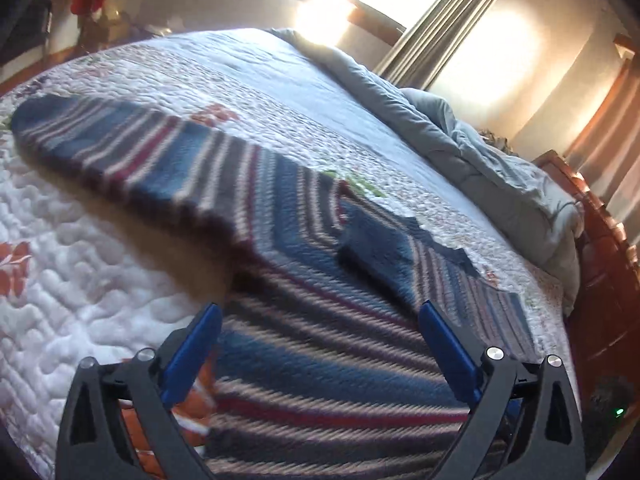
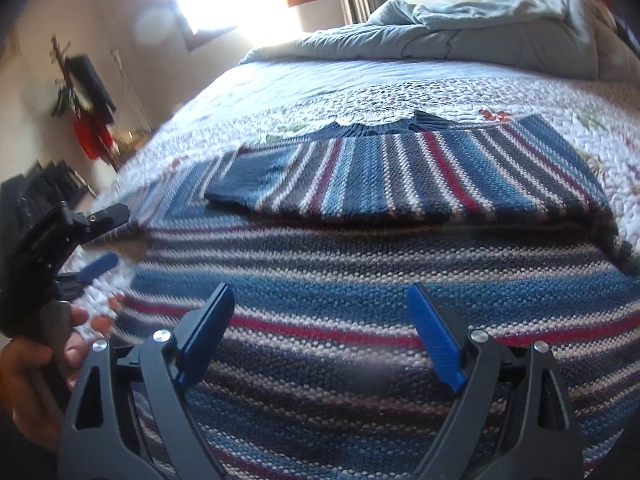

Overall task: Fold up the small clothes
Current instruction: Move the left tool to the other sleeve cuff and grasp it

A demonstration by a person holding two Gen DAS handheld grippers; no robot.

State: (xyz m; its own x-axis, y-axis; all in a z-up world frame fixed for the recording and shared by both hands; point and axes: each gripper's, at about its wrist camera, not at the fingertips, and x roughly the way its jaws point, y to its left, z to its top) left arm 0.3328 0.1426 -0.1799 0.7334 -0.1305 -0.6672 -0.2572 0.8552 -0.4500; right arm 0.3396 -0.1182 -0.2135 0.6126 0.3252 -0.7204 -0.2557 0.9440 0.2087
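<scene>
- A bed (image 2: 400, 92) covered by a white quilt (image 1: 80, 280) printed with orange leaves fills both views; a grey-blue comforter (image 2: 500, 40) is bunched at the bed's far end, before bright windows and a striped curtain (image 1: 440, 16).
- No containers show.
- A knitted striped sweater (image 2: 360, 280), blue, grey, red and white, lies spread on the quilt, one sleeve (image 2: 400, 176) folded across its chest below the collar; in the left wrist view the other sleeve (image 1: 120, 148) stretches out over the quilt.
- The left gripper (image 1: 320, 316) hovers over the sweater's edge, jaws wide apart, holding nothing; a hand (image 2: 36, 376) carries it.
- The right gripper (image 2: 322, 296) is spread wide above the sweater's body, empty.
</scene>
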